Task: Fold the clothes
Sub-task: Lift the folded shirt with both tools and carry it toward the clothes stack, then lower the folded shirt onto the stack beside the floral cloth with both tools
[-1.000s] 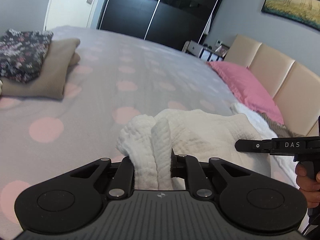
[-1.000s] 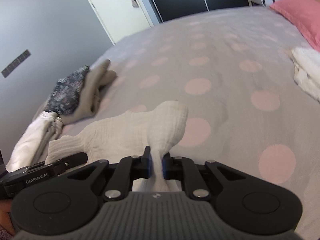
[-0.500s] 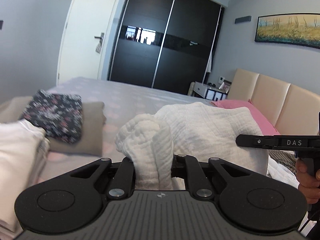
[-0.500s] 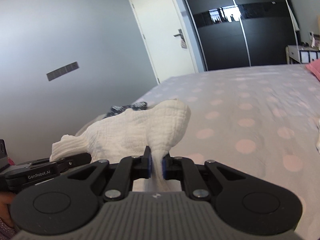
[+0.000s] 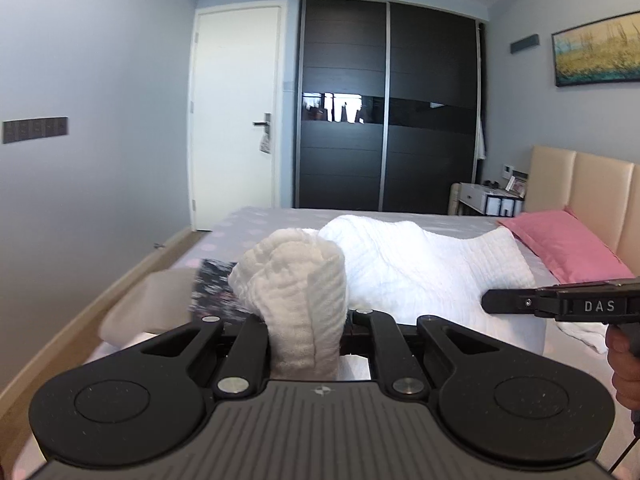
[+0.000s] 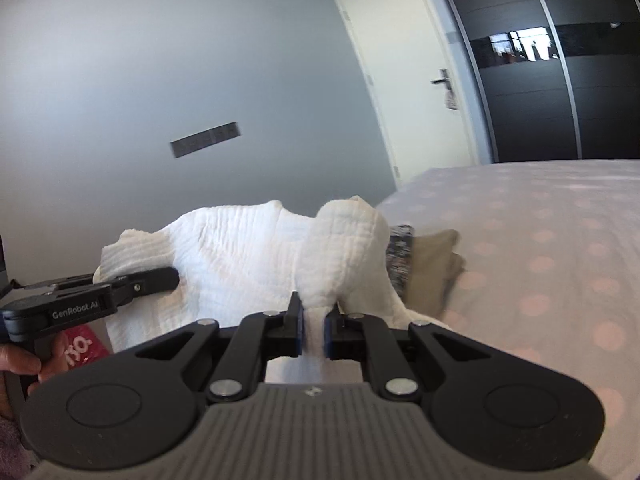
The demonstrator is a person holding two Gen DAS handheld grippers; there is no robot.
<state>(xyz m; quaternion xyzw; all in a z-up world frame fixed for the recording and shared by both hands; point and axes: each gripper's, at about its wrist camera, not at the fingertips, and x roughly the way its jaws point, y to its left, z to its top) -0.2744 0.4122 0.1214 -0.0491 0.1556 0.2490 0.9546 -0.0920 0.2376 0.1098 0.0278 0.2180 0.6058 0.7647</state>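
1. Gripping a bunched edge of a white textured cloth [image 5: 304, 280], the left claw [image 5: 306, 332] sits closest in the left wrist view, its jaws pressed in on a thick roll of fabric.
2. Pinching a narrower fold of the same white textured cloth [image 6: 240, 256], the right claw [image 6: 313, 332] is clamped shut on it between blue-padded fingers [image 6: 297, 334].
3. The cloth hangs stretched between both claws, lifted above the bed [image 6: 540, 240].
4. A hand [image 5: 626, 364] holds the right claw's handle at the right edge of the left wrist view; another hand [image 6: 24, 360] holds the left claw's handle at the left edge of the right wrist view.
5. Just behind the cloth, a folded beige garment [image 6: 434, 268] lies on the bed with a dark floral garment [image 6: 401, 256] on top.
6. The bed has a grey cover with pink dots; a pink pillow [image 5: 568, 244] rests by a beige headboard [image 5: 584, 184].
7. Farther back stand a white door [image 5: 236, 116] and a dark sliding wardrobe [image 5: 388, 104].
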